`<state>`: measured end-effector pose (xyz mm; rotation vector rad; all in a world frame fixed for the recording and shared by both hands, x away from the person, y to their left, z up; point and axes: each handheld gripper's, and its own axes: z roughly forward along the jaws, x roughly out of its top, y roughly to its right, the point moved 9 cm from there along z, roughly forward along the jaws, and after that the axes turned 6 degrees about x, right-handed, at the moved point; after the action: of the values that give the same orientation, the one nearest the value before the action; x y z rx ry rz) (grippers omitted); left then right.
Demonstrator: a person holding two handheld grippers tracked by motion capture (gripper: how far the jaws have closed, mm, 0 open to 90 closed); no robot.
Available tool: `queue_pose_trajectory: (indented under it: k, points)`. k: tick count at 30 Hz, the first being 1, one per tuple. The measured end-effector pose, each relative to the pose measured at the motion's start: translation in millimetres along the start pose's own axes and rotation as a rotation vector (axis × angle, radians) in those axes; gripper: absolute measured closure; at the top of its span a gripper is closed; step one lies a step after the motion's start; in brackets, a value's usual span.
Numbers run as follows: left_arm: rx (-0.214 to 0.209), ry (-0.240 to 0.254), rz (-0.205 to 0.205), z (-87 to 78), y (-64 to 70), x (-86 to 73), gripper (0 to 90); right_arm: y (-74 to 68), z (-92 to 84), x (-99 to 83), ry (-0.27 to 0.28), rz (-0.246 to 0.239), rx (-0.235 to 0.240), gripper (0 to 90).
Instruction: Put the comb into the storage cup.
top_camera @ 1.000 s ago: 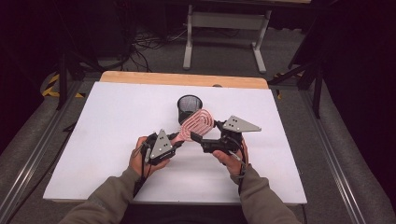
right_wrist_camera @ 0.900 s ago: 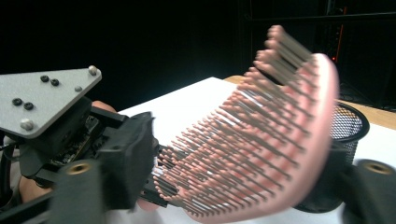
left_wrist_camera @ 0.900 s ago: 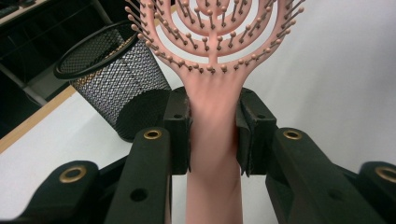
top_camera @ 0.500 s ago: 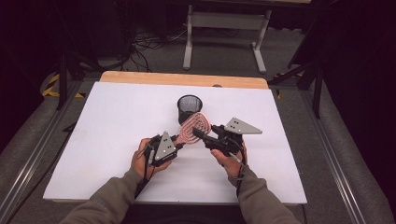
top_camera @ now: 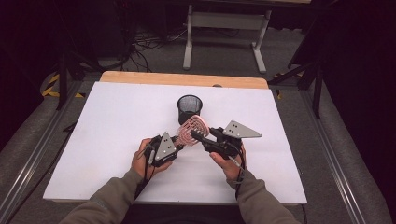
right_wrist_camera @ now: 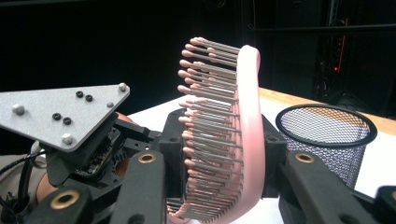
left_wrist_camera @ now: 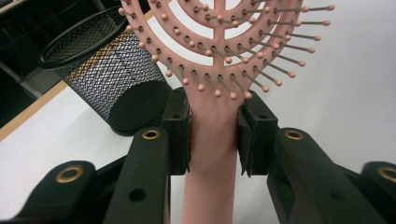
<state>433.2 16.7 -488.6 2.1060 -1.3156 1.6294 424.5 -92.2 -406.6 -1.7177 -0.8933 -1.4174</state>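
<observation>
The pink hairbrush (top_camera: 189, 132) is held off the white table (top_camera: 93, 140) between the two grippers, a little nearer the table's front edge than its back, just in front of the black mesh cup (top_camera: 189, 108). The left gripper (top_camera: 180, 142) clamps the brush's handle, its pads pressed on both sides just below the head, as the left gripper view shows (left_wrist_camera: 212, 135). The right gripper (top_camera: 196, 135) now grips the brush's head: in the right gripper view (right_wrist_camera: 219, 154) one pad lies against the bristle tips and the other against the pink back. A second ago those jaws stood apart beside the head; they have just been closing and now pinch it. The brush's head has shifted slightly toward the front edge since then. Both hands stay where they were, the left grip unchanged.
</observation>
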Motion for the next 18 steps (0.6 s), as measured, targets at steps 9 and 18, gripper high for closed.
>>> queue_pose_trajectory:
  k: [9,18]
  points:
    - [-0.02,0.001,0.0,-0.5,1.9,0.2,64.6,-3.8,-1.7,0.9,-0.01,-0.044,0.014,63.6]
    - [-0.03,0.01,-0.014,-0.4,-2.1,-2.6,45.9,-5.3,-5.1,2.6,-0.018,-0.07,0.015,63.8]
